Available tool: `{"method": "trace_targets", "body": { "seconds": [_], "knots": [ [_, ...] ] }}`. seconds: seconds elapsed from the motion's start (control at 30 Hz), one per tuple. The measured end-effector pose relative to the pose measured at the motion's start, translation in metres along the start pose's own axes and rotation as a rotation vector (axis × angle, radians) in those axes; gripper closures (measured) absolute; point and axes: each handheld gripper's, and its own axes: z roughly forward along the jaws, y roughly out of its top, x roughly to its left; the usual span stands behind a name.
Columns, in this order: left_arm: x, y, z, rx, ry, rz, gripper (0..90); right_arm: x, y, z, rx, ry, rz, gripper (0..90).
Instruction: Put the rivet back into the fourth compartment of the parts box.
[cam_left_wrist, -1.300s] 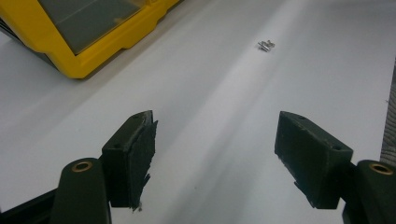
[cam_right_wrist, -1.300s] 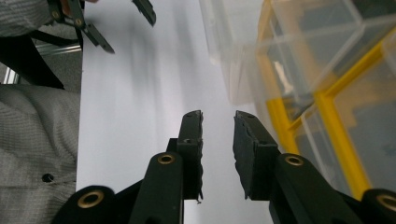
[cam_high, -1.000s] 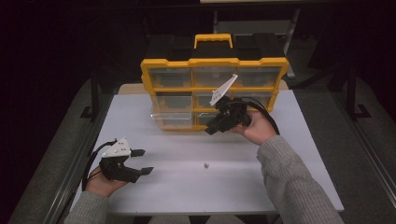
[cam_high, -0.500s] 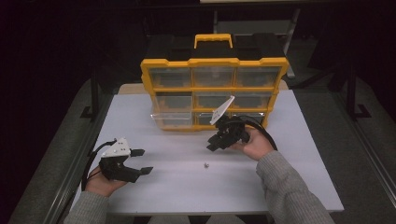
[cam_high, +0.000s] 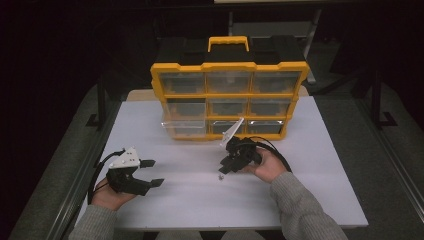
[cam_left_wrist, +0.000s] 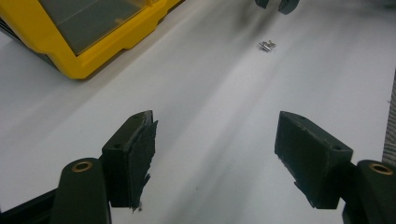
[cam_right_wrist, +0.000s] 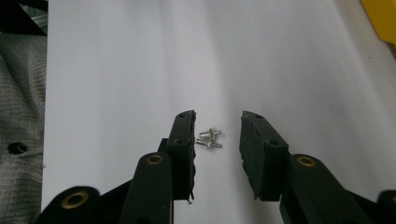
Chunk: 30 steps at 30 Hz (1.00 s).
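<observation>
Now right gripper (cam_high: 226, 168) is lower, jaws opening round screws (cam_right_wrist: 209, 138).

Left hand-held gripper (cam_high: 150, 173) low, jaws wide apart, right hand-held gripper (cam_high: 223, 167) tilted downward, jaws just been opening

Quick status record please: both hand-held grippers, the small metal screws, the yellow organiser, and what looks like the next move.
right hand-held gripper: jaws just been opening, straddling the screws, pads not touching them
small silver metal screws: tiny cluster lying on the white table
left hand-held gripper: open wide, nothing between jaws, near the table's left edge
yellow plastic drawer organiser: upright at the table's far side, one bottom clear drawer pulled out
likely next move: close on the screws
</observation>
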Motion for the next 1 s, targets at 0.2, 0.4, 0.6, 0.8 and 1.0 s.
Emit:
{"method": "trace_targets", "body": {
  "seconds": [0.2, 0.4, 0.6, 0.8, 1.0],
  "knots": [
    [0.000, 0.000, -0.001, 0.003, 0.001, -0.001, 28.7, 0.001, -0.004, 0.014, 0.023, 0.003, 0.005, 63.6],
    [0.000, 0.000, 0.001, -0.005, 0.001, 0.002, 28.7, 0.002, -0.007, 0.025, 0.026, -0.005, -0.022, 63.9],
    [-0.001, 0.000, 0.000, -0.005, 0.001, -0.007, 28.7, 0.004, -0.008, 0.034, 0.038, -0.004, -0.019, 64.9],
    [-0.001, 0.000, 0.000, -0.005, -0.001, -0.006, 28.8, 0.004, -0.009, 0.036, 0.046, -0.018, -0.020, 67.5],
    [0.000, 0.000, -0.001, -0.009, 0.002, -0.003, 28.7, 0.004, -0.010, 0.037, 0.052, -0.019, -0.013, 69.9]
  ]
}}
